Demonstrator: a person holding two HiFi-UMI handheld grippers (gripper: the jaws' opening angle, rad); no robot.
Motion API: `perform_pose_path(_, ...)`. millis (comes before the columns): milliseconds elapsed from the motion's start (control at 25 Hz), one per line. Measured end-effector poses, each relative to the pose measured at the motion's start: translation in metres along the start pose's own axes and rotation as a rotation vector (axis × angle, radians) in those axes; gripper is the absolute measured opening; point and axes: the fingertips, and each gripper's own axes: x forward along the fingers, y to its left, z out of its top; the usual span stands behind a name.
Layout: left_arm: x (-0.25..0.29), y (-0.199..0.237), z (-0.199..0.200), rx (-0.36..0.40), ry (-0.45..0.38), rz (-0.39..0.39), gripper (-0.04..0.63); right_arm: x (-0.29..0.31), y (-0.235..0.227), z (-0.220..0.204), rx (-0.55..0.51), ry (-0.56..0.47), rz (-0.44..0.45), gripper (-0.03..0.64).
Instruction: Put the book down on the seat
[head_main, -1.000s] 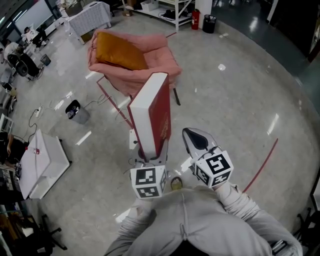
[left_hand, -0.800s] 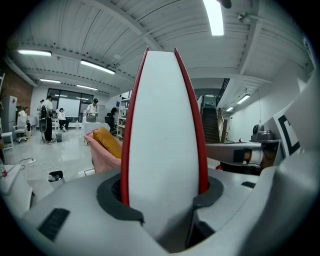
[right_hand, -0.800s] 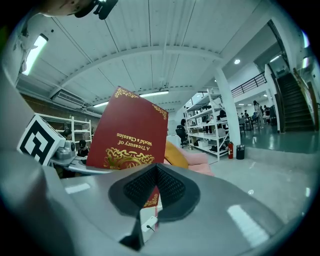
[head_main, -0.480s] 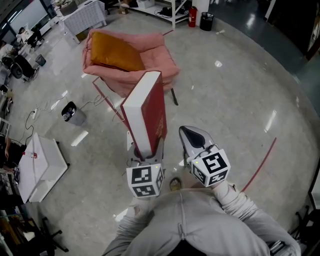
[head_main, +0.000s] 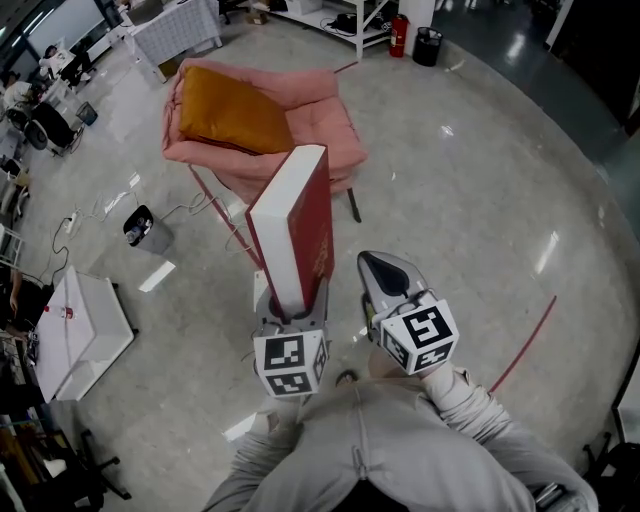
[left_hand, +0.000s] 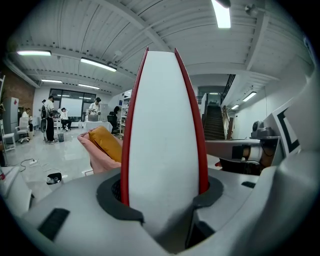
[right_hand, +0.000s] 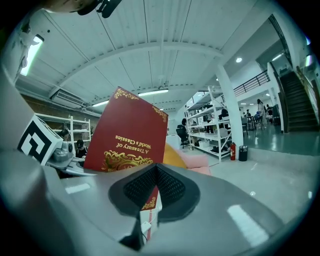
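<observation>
A thick red book (head_main: 300, 225) with white page edges stands upright in my left gripper (head_main: 290, 308), whose jaws are shut on its lower end. In the left gripper view the book (left_hand: 162, 135) fills the middle between the jaws of the left gripper (left_hand: 162, 200). Ahead on the floor stands a pink armchair (head_main: 325, 105) with an orange cushion (head_main: 230, 110) on its seat. My right gripper (head_main: 385, 272) hangs beside the book, shut and empty. In the right gripper view the right gripper (right_hand: 156, 187) has the book's cover (right_hand: 130, 135) to its left.
A small dark bin (head_main: 140, 225) with a cable sits on the floor left of the chair. A white box (head_main: 85, 320) lies at the near left. White shelving, a fire extinguisher (head_main: 400, 35) and a black bin (head_main: 428, 45) stand behind. People sit far left.
Both grippers and the book have moved forward toward the armchair, which now looks slightly nearer. The grip on the book is unchanged and the right gripper stays shut.
</observation>
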Motion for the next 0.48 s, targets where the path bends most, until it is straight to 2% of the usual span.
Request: perform_pose_path(480,0.108,0.002,0.041,-0.057,0.027,0.068,0.245,0.074,-0.097,0.031,-0.007,0.032,0.061,0.0)
